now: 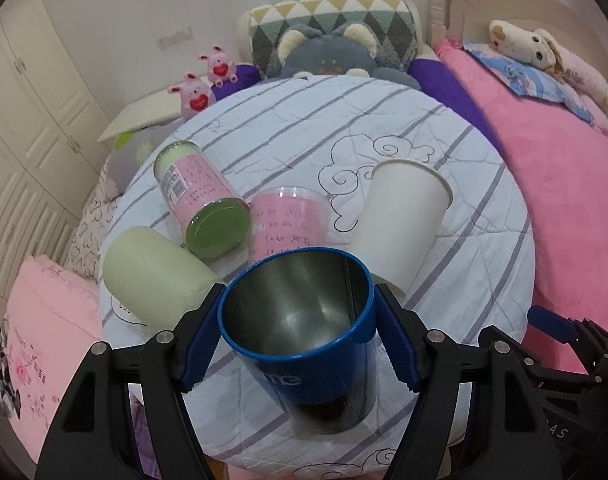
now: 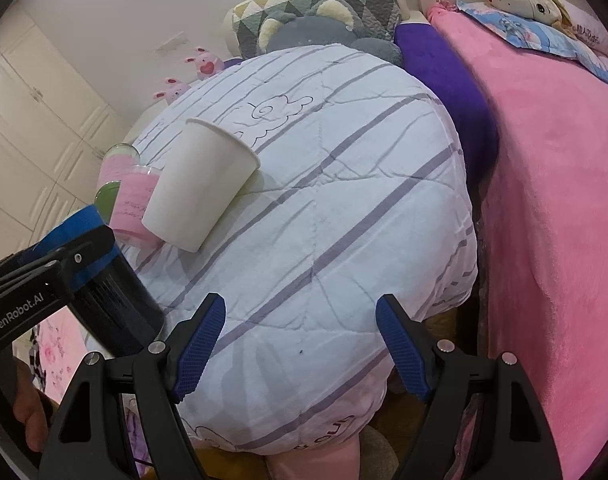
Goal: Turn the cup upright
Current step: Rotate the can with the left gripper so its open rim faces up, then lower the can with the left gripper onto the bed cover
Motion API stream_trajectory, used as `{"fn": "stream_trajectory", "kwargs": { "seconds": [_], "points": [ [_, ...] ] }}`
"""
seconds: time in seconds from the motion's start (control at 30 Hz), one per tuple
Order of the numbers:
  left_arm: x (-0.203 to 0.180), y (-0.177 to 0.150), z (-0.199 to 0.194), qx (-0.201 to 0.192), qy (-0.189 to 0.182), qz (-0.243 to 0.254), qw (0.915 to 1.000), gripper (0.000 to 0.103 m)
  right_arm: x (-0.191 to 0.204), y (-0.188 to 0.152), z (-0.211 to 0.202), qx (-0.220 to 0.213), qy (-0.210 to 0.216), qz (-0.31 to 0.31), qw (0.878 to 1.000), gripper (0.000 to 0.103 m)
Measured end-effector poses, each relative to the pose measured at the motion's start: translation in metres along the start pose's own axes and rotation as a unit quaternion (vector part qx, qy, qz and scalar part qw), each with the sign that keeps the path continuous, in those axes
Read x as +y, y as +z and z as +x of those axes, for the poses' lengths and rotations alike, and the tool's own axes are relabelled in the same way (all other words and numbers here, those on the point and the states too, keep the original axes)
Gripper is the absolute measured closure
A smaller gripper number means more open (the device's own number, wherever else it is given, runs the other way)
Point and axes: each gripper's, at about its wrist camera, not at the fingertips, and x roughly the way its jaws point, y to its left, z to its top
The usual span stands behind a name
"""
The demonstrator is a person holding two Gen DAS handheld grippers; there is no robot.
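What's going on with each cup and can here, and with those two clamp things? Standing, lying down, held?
Blue cup: mouth up, held between the left gripper's pads.
White paper cup: lying on its side on the striped quilt.
Pale green cup: lying on its side.
Pink can with green lid: tipped over.
Second pink can: standing.
Left gripper: closed on the blue cup.
Right gripper: open, holding nothing.

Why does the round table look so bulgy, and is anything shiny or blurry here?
Left wrist view: fisheye bends the table; soft glare inside the blue cup. Right wrist view: the same bulge; the pink blanket looks smeared toward the edge.
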Motion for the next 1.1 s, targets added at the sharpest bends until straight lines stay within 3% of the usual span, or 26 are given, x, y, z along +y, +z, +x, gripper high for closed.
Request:
{"fn": "stream_trajectory", "kwargs": {
  "seconds": [0.17,0.27,1.1],
  "points": [
    [0.002,-0.009,-0.004,-0.007,-0.006,-0.003,1.0,0.029,0.005,-0.003,0.001,0.004,-0.002,-0.004,1.0,0.024],
    [0.002,-0.016,-0.007,-0.013,-0.009,0.0,0.9999,0.014,0.008,-0.007,0.001,0.007,-0.003,-0.007,1.0,0.024],
    [0.011,-0.042,-0.026,-0.028,-0.028,-0.008,0.9992,0.014,0.031,-0.031,-0.031,-0.015,-0.028,-0.029,0.999,0.024]
  ]
}}
